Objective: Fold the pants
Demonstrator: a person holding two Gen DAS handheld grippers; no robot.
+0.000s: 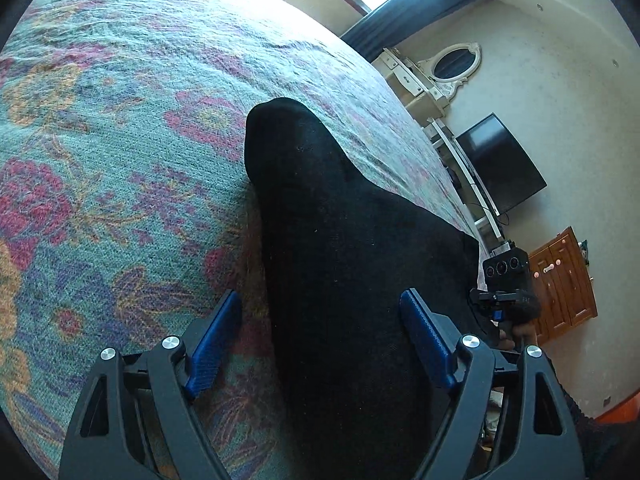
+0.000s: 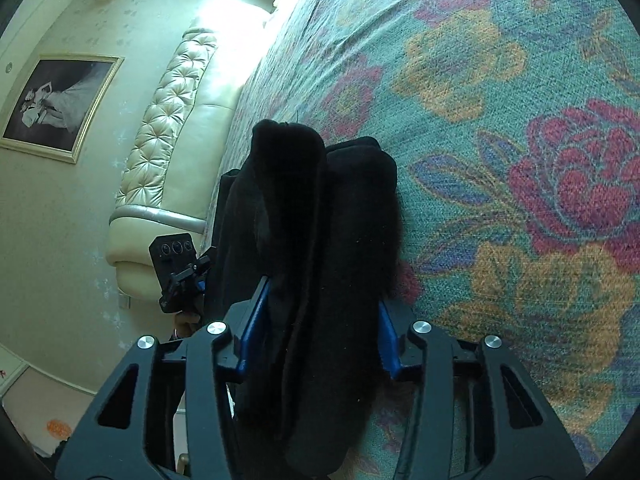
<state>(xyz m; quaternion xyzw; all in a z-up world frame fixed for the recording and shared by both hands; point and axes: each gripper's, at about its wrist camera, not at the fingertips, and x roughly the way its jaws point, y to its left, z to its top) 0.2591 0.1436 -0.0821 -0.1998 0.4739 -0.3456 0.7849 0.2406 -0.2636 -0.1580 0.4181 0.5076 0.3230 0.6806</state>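
Black pants [image 1: 304, 184] lie bunched in a long roll on a teal floral bedspread [image 1: 120, 120]. My left gripper [image 1: 322, 296] straddles this roll with its blue pads wide apart. A strip of bedspread shows between the left pad [image 1: 216, 344] and the cloth, so it is open. In the right wrist view the pants [image 2: 288, 168] stand up in two thick folds over the bedspread [image 2: 500, 160]. My right gripper [image 2: 323, 292] is shut on them, both blue pads pressed into the cloth. The fabric hides most of each pad.
The bed's edge runs close by on the right of the left wrist view. Beyond it are a television [image 1: 500, 164], a white vanity with an oval mirror [image 1: 454, 62] and a wooden cabinet [image 1: 564, 280]. A cream tufted headboard [image 2: 168, 128] and a framed picture [image 2: 60, 100] show in the right wrist view.
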